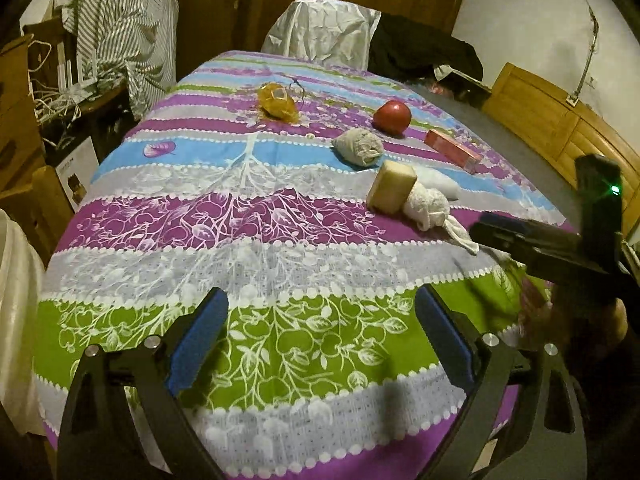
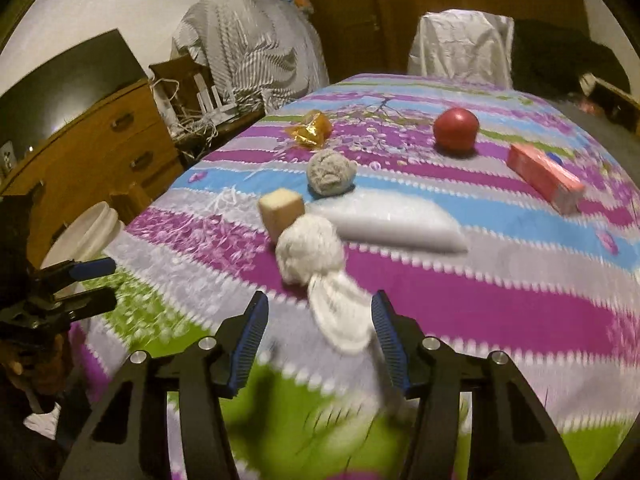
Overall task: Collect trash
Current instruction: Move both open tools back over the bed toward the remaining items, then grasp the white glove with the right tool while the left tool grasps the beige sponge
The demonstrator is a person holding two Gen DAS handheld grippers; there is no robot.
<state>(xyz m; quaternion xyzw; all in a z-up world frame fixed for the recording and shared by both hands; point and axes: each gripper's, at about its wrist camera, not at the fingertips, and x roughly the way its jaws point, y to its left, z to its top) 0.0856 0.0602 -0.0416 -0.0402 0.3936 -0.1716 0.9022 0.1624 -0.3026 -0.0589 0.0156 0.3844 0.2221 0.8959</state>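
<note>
White cloth's near end, motion-blurred

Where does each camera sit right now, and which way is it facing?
Left wrist: on the left gripper, angled down along the striped tablecloth; own blue pads wide apart over bare cloth; right gripper enters from the right.
Right wrist: on the right gripper, angled down at the white rag, whose tail lies between its pads; left gripper and hand show at the left edge.
Shared: rag, sponge, grey wad, red ball, pink box, orange wrapper.
</note>
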